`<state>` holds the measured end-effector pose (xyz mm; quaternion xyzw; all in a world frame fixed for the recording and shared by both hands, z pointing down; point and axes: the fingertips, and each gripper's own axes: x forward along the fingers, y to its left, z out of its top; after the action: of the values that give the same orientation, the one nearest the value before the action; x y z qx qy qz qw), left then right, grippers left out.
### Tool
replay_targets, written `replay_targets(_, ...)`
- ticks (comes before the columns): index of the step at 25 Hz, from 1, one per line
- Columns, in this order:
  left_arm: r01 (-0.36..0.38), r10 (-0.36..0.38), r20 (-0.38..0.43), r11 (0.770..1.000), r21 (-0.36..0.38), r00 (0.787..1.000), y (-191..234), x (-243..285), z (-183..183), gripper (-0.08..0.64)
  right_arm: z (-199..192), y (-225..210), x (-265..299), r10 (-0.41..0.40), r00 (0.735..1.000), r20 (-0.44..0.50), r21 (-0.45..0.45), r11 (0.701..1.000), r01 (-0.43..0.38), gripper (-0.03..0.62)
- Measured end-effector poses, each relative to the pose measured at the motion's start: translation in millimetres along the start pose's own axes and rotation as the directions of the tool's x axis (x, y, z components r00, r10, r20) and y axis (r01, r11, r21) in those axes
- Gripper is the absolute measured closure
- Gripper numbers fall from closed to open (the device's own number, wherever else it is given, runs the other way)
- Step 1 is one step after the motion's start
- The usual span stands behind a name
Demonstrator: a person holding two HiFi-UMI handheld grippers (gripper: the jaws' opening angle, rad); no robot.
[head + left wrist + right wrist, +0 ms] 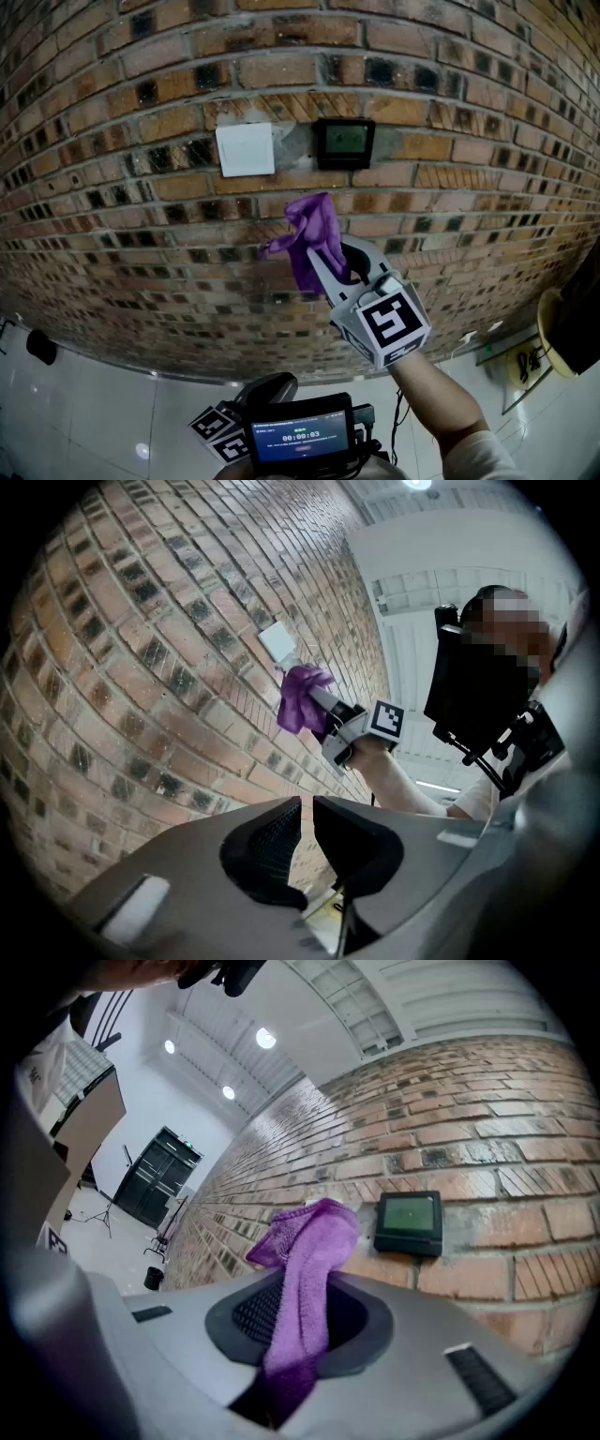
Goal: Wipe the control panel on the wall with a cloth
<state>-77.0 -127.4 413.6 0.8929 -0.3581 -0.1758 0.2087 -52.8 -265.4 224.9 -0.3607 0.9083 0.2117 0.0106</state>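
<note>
A small black control panel (pixel 344 142) with a greenish screen is fixed to the brick wall, also seen in the right gripper view as the panel (pixel 410 1222). My right gripper (pixel 330 259) is shut on a purple cloth (pixel 311 234), held up a little below and left of the panel, apart from it. The cloth (pixel 302 1269) droops between the jaws. My left gripper (pixel 307 810) is low, near the wall, shut with nothing between its jaws; in the head view only its marker cube (pixel 222 427) shows at the bottom.
A white switch plate (pixel 246 149) sits left of the panel on the brick wall (pixel 141 216). A phone-like screen (pixel 302 437) is mounted at the bottom of the head view. White floor lies below; a yellow object (pixel 553 337) and cables are at the right.
</note>
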Motion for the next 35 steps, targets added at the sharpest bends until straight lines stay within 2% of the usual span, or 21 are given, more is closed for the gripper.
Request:
replay_targets(11,-0.020,0.020,-0.001,1.000,0.017,1.000,-7.6,8.8,-3.1,0.526,60.8,-29.3,66.4,0.000,0.994,0.110,-0.058,0.998,0.007,0.511)
replay_targets(19,-0.064,0.063,0.021,0.997,0.040,0.998,-5.6,2.6,5.2,0.526,64.5,-48.0,97.4,-0.004,0.995,0.095,-0.073,0.997,0.011,0.511)
replay_targets(25,-0.064,0.063,0.018,0.997,0.046,0.998,-6.2,7.3,5.8,0.526,63.2,-65.6,91.8,-0.025,0.995,0.095,-0.087,0.996,0.033,0.511)
replay_targets(35,-0.014,0.014,-0.010,0.999,0.041,1.000,-12.3,28.3,-2.3,0.526,66.9,-98.1,61.9,-0.072,0.993,0.099,-0.124,0.989,0.084,0.511)
